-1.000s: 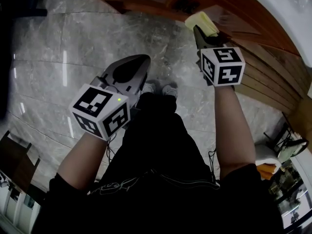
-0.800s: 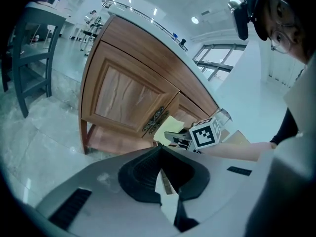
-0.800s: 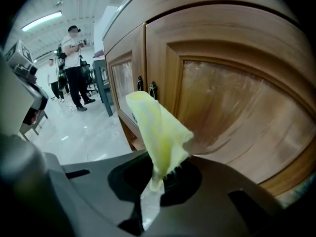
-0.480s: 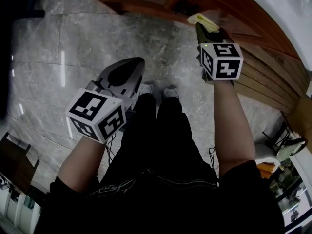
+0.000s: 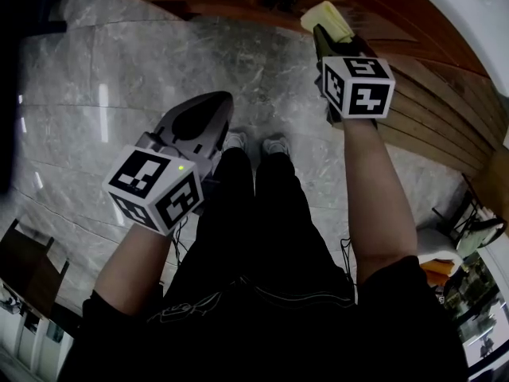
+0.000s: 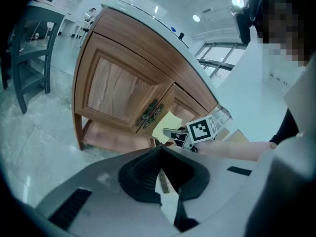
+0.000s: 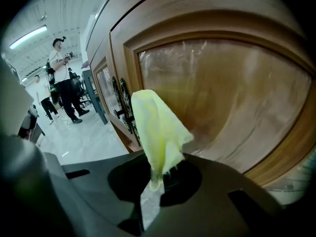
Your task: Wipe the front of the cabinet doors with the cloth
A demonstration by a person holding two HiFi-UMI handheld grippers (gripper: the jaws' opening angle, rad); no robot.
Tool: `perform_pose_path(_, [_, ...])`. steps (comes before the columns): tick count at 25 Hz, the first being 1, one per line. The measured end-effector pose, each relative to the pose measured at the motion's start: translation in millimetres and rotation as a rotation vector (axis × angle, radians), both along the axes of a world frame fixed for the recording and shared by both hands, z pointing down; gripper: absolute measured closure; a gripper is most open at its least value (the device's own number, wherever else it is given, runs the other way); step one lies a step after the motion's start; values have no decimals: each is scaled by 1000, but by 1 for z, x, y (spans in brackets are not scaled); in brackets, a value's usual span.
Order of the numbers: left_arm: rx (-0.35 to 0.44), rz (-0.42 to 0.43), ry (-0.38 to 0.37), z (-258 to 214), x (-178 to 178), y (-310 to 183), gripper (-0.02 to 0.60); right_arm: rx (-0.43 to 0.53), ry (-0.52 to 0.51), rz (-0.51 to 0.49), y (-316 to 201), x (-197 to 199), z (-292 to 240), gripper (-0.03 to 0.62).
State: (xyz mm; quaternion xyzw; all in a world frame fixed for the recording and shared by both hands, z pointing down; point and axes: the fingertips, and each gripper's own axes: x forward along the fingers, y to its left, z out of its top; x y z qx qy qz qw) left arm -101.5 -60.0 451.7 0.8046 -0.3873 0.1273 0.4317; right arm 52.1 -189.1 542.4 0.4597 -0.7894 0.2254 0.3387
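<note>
As my right gripper [image 7: 155, 179] clamps the cloth [image 7: 157, 127], tip up | cabinet door [image 7: 222, 98] just beyond it, rightward | my left gripper [image 5: 208, 111] closed, empty, farther from door.

Pale yellow cloth [image 7: 159, 127], reddish-brown cabinet doors [image 7: 222, 98]
</note>
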Motion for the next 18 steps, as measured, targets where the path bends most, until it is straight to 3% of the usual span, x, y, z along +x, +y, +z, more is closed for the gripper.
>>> perform_pose_path(18, [-18, 61, 15, 1, 85, 23, 575, 9, 13, 125, 20, 105, 0, 553])
